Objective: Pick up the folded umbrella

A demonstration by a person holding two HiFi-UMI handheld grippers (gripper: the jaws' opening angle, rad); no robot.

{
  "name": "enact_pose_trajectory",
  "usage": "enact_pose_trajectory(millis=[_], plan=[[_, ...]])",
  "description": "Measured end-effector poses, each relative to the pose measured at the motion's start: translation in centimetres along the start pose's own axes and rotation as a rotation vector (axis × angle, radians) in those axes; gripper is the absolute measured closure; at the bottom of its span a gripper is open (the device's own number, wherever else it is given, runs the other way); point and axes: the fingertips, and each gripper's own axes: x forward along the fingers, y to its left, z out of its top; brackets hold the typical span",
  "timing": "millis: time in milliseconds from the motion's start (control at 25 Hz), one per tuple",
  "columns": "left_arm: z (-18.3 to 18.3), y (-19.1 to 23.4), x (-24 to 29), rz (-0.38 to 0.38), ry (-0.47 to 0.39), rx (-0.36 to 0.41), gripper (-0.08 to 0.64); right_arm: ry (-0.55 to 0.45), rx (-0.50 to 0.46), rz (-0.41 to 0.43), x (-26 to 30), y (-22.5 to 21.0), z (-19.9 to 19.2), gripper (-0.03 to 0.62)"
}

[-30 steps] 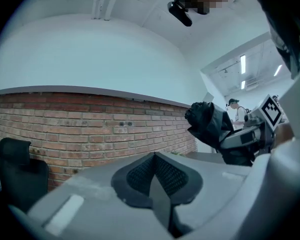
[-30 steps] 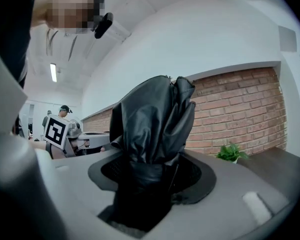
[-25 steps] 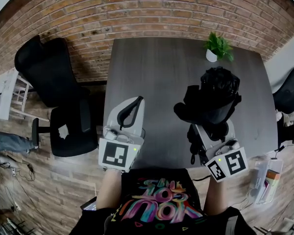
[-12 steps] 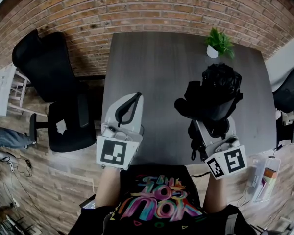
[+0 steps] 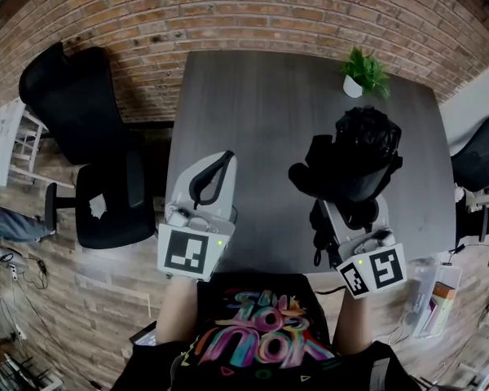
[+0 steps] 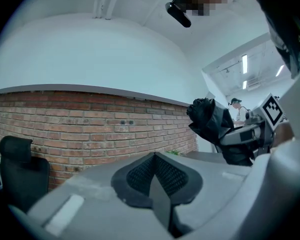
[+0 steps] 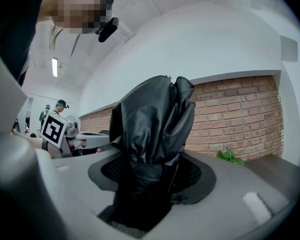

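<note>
The right hand-held gripper (image 7: 150,183) is closed on the folded umbrella (image 7: 152,119): in the right gripper view the black, crumpled fabric fills the gap between the two jaws, and the textured pads press on its lower part from both sides. The bundle of fabric stands up from the jaws and spreads wider above them. In the head view the folded umbrella (image 5: 352,160) is over the right half of the dark grey surface (image 5: 265,112), in front of the right hand-held gripper, whose marker cube (image 5: 375,271) is near the front edge. From the left gripper view the umbrella seems lifted off the surface and not resting on it. The left hand-held gripper (image 6: 154,159) is closed and empty; its jaws meet in one line and nothing is between them. It is over the left front part of the surface, well apart from the umbrella, and its marker cube (image 5: 187,252) is close to the person's body. A small potted plant (image 5: 363,73) stands near the far right corner of the surface, beyond the umbrella and not touching it. A brick wall (image 5: 228,15) runs behind the surface, and a black office chair (image 5: 81,137) stands on the floor at its left side.
</note>
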Motion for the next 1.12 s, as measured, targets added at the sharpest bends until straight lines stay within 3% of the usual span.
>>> enact_pose_trajectory(millis=[1120], plan=[[-0.2,-0.1,-0.3,0.014,0.007,-0.011,0.560,0.038,0.019,0.000,0.4,-0.3,-1.4,0.344]])
